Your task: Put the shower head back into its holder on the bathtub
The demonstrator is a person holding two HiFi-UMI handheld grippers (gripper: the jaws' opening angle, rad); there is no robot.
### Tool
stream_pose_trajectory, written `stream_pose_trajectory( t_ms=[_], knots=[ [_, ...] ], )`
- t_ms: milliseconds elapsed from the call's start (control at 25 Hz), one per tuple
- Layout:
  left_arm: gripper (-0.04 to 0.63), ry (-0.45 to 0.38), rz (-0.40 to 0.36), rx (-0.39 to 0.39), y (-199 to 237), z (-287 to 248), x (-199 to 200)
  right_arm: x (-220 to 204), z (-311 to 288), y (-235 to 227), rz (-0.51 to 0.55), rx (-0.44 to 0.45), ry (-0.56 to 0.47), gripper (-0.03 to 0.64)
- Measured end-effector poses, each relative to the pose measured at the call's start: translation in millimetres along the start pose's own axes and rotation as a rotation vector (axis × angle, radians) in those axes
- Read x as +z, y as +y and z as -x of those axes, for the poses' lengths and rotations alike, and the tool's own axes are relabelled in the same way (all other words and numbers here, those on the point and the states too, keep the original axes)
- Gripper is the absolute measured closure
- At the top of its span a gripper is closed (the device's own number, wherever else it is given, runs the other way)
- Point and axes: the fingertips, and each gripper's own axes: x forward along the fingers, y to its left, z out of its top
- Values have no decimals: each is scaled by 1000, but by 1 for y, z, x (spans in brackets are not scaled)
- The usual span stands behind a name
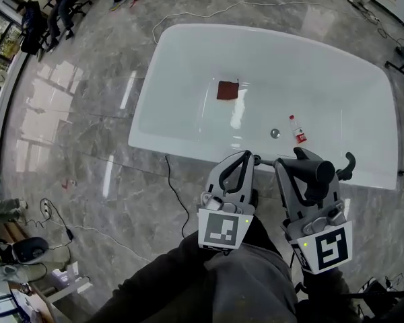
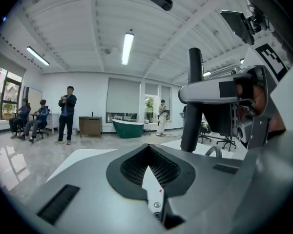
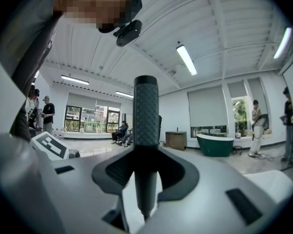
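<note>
The shower head [image 1: 316,171] is sitting in the right gripper [image 1: 308,165]. It is dark and round, and it is sticking up over the near edge of the white bathtub [image 1: 188,79]. In the right gripper view, its bumpy dark handle [image 3: 146,126] is standing straight up in the middle, and the two jaws are squeezing it from both sides. I cannot make out the holder for sure in any view.

The left gripper [image 1: 246,157] is waiting just beside the right one, on its left. The two are close but not touching. Its jaws are pressed together with nothing between them, which its own view shows well [image 2: 149,155]. That view is also showing the dark handle [image 2: 192,101] off to the right.

Both grippers are pointing away from the person, toward the tub. Their marker cubes [image 1: 223,229] [image 1: 326,246] are sitting close to the person's dark trousers [image 1: 222,281].

Inside the tub, a red cloth [image 1: 227,90] is lying flat near the middle. A small bottle [image 1: 298,131] with a red cap is lying just beside the round drain [image 1: 275,133]. Both are well apart from the cloth. The tub is standing on a shiny grey floor [image 1: 87,113].
</note>
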Motion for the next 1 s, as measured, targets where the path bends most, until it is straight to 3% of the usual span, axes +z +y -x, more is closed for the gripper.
stream_pose_trajectory(
  t_ms=[280, 400, 760, 1000],
  knots=[
    [592, 17, -15, 35, 10, -15, -11, -16, -16, -3, -14, 32, -7, 483],
    [592, 14, 16, 32, 23, -21, -13, -22, -25, -1, 7, 10, -2, 483],
    [592, 38, 46, -71, 52, -45, -40, -63, -52, 8, -4, -109, 52, 483],
    [592, 108, 56, -114, 48, -58, -73, -98, -53, -8, -11, -172, 93, 483]
  ],
)
